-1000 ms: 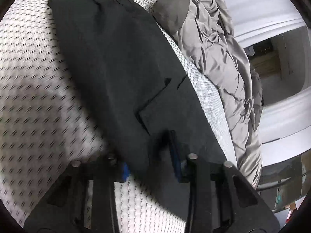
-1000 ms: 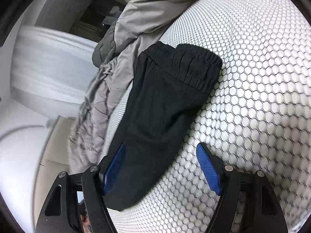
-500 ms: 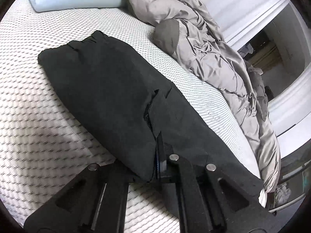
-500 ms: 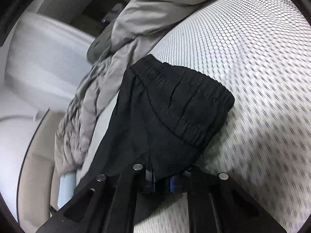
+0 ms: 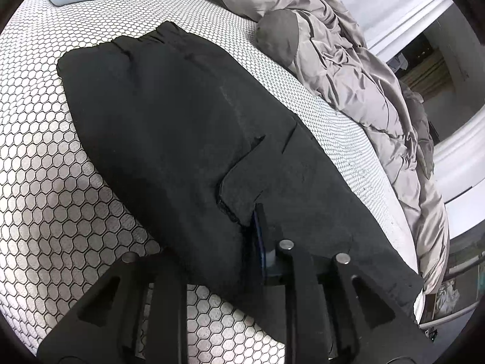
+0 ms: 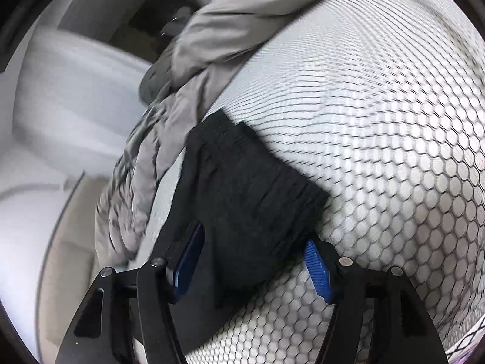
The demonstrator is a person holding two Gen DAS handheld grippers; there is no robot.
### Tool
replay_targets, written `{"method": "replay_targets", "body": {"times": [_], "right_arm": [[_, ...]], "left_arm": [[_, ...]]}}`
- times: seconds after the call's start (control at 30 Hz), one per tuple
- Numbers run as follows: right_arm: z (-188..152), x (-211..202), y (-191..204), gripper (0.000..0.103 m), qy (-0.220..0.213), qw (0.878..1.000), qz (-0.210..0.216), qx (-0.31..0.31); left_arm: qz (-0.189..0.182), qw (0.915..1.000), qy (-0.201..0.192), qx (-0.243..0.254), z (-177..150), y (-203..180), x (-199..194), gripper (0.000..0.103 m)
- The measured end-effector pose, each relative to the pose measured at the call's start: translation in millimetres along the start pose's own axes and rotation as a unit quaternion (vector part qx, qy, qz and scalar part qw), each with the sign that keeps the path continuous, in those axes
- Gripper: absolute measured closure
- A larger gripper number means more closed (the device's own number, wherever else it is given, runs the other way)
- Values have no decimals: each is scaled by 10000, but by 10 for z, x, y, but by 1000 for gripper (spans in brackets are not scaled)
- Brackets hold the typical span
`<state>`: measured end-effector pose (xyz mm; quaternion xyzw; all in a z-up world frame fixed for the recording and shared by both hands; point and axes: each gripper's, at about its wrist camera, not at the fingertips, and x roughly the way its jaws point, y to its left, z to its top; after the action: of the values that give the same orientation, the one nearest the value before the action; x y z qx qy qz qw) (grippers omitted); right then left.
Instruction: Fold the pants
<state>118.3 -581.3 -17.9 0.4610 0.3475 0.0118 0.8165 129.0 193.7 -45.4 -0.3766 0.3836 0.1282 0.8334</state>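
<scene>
The right gripper (image 6: 254,261) has just let go, jaws wide around the pants (image 6: 242,200), while the left gripper (image 5: 251,233) stays pinched on cloth, so the fold is half-released.

Soft, even daylight fills both views, without hard glare. The left wrist view is sharp: the honeycomb weave of the mattress (image 5: 60,188) reads crisply, though a faint grey shadow lies on it at the left. The black pants (image 5: 182,127) swallow detail, showing only faint seams. The right wrist view is motion-blurred, smearing the mattress (image 6: 379,106) pattern, the grey duvet (image 6: 212,39) and the pants (image 6: 248,200). Both fisheye pictures bulge strongly and darken to black at the rounded corners.
</scene>
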Motion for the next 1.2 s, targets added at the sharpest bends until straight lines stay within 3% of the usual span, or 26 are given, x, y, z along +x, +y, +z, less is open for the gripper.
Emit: {"method": "replay_targets", "body": {"times": [0.03, 0.1, 0.17, 0.23, 0.3, 0.4, 0.5, 0.53, 0.67, 0.9, 1.0, 1.1, 1.17, 1.2], "right_arm": [[23, -14, -13, 44, -130, 9999, -75, 10], [84, -45, 42, 79, -339, 9987, -285, -234], [107, -180, 141, 82, -558, 9973, -134, -462], [119, -217, 167, 83, -527, 9960, -367, -622], [177, -176, -112, 77, -488, 9933, -1047, -54], [225, -210, -305, 73, -466, 9958, -597, 520], [192, -416, -145, 53, -854, 9931, -790, 132], [175, -451, -125, 52, -878, 9928, -819, 49], [164, -387, -208, 51, -617, 9951, -728, 240], [189, -300, -166, 51, -566, 9952, -775, 180], [149, -291, -116, 51, -554, 9953, -770, 169], [137, -284, -102, 51, -568, 9948, -839, 134], [136, -252, -73, 51, -567, 9944, -890, 105], [134, -244, -64, 51, -565, 9942, -906, 89]], "left_arm": [[27, 10000, -46, 38, 3, -16, -4, 88], [31, 9999, -82, 53, 0, -29, -9, 90], [16, 10000, -58, 40, 8, -32, 1, 90], [3, 10000, -3, 11, 24, -26, 28, 89], [-60, 9999, 141, 56, 50, -42, 74, 88], [-51, 9996, 239, 108, 94, -49, 62, 85], [-175, 9997, 168, -35, 158, 21, -20, 81], [-257, 9996, 125, -62, 187, 48, -46, 81], [-238, 9997, 79, 20, 238, 57, -65, 80], [-100, 9994, 320, -3, 233, 127, -185, 73], [-28, 10000, 10, -92, 307, 222, -351, 68], [472, 9976, -463, -213, 516, 414, -383, 66], [478, 9961, -609, -418, 643, 554, -333, 67], [537, 9952, -673, -470, 718, 610, -291, 75]]}}
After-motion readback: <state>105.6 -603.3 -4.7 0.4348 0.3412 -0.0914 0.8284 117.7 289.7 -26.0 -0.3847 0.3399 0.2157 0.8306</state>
